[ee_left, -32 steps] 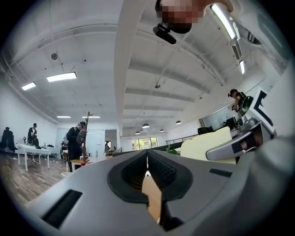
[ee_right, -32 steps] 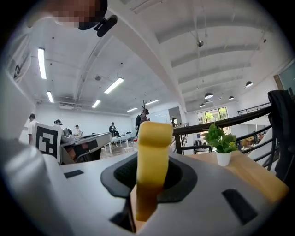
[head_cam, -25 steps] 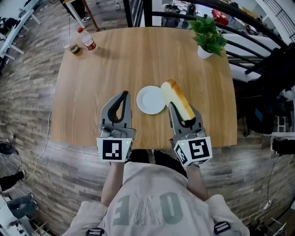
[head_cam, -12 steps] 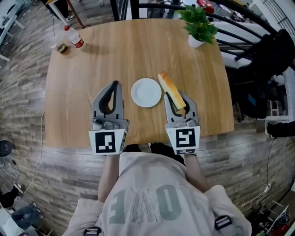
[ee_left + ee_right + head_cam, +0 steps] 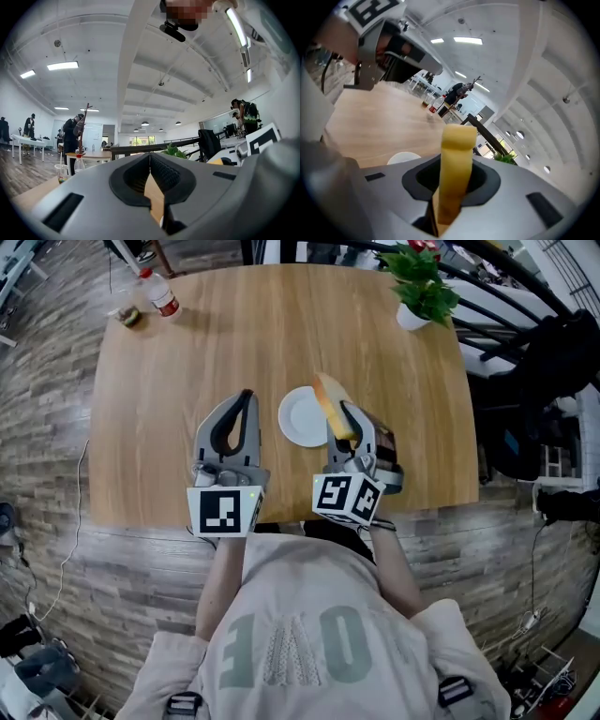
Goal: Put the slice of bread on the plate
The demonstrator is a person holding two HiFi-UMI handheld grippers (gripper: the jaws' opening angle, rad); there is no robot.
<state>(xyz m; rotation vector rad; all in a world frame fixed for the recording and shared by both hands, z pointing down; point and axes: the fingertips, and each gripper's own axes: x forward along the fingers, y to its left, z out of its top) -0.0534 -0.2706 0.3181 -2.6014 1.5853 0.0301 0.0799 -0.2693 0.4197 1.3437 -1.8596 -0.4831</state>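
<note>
While the right gripper (image 5: 349,427) is clamping the pale yellow bread slice (image 5: 331,404) edge-up by the round white plate's (image 5: 296,420) right rim, it is probably needing laying flat; the left gripper (image 5: 246,404) is sitting shut, empty.

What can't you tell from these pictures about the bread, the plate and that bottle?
- Head view: whether the bread slice touches the plate or hangs above it; the steep downward look hides any gap.
- Right gripper view: most of the plate, behind the right gripper's body; the bread slice's lower end, sunk between the jaws.
- Head view: the bottle's label, too small.
</note>
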